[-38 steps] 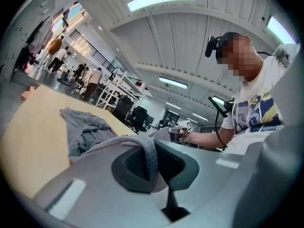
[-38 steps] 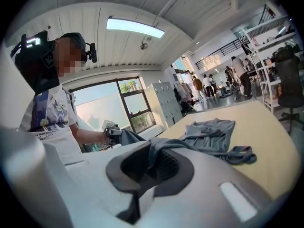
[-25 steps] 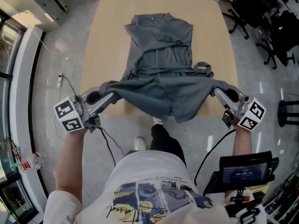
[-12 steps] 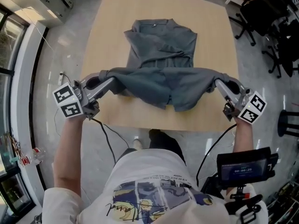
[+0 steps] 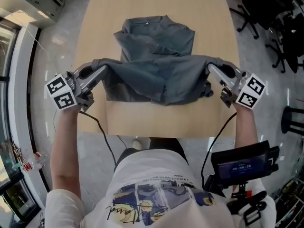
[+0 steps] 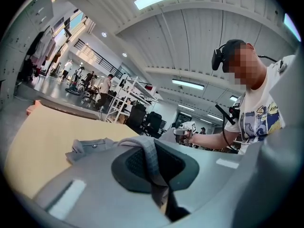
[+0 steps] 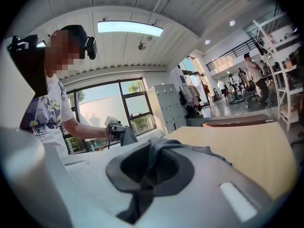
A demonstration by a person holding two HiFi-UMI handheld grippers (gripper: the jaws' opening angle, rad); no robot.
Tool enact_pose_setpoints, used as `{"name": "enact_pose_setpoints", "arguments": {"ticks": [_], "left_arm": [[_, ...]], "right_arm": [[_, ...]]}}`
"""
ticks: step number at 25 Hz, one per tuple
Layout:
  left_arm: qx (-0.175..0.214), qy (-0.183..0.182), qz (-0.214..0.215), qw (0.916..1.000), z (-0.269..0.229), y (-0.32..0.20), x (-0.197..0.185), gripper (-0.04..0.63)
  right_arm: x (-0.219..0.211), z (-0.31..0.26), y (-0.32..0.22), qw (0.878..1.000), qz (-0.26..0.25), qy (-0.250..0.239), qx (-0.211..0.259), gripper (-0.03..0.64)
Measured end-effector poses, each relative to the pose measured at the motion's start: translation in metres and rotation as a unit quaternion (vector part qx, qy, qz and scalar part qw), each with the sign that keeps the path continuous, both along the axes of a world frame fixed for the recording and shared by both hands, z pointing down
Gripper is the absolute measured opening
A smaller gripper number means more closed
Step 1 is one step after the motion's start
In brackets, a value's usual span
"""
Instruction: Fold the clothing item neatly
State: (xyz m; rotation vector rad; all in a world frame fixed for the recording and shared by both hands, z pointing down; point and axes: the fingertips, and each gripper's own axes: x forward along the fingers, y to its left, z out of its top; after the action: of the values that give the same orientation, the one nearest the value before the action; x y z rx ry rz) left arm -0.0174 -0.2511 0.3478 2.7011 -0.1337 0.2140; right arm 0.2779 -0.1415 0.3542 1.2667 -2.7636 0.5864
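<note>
Garment: the grey collared cloth garment (image 5: 156, 42) lies collar-end flat on the far half of the light wooden rectangular table (image 5: 166, 122). Its near end is lifted and sags between both grippers.
Left gripper: the left gripper (image 5: 103, 70) points forward and inward, nearly level, with its jaws pressed together on the fabric's left corner.
Right gripper: the right gripper (image 5: 211, 68) mirrors it, pinching the right corner.
Arms: both forearms are outstretched, well apart.
Room: grey polished floor (image 5: 57, 42), with what look like black office chairs (image 5: 270, 13) at right.
Edges: the grippers hover above the table's side edges, and floor shows beyond both.
</note>
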Motion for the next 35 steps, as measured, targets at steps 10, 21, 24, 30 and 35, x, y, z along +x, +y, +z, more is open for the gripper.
{"name": "enact_pose_setpoints", "arguments": {"ticks": [10, 21, 24, 30, 35], "left_arm": [[-0.006, -0.013, -0.018, 0.9997, 0.009, -0.043, 0.019, 0.011], [-0.033, -0.015, -0.073, 0.9967, 0.055, -0.128, 0.036, 0.011], [-0.040, -0.024, -0.089, 0.9949, 0.072, -0.145, 0.036, 0.011], [-0.046, -0.051, -0.122, 0.9901, 0.112, -0.178, 0.034, 0.011], [-0.055, -0.100, -0.147, 0.9825, 0.150, -0.191, 0.033, 0.011]], "right_arm": [[0.025, 0.017, -0.037, 1.000, 0.021, 0.000, -0.005, 0.008], [0.077, 0.077, -0.112, 0.998, 0.063, 0.006, -0.030, 0.008], [0.087, 0.091, -0.124, 0.996, 0.077, 0.014, -0.033, 0.008], [0.101, 0.130, -0.141, 0.993, 0.099, 0.033, -0.054, 0.008], [0.112, 0.169, -0.145, 0.988, 0.114, 0.038, -0.092, 0.008]]}}
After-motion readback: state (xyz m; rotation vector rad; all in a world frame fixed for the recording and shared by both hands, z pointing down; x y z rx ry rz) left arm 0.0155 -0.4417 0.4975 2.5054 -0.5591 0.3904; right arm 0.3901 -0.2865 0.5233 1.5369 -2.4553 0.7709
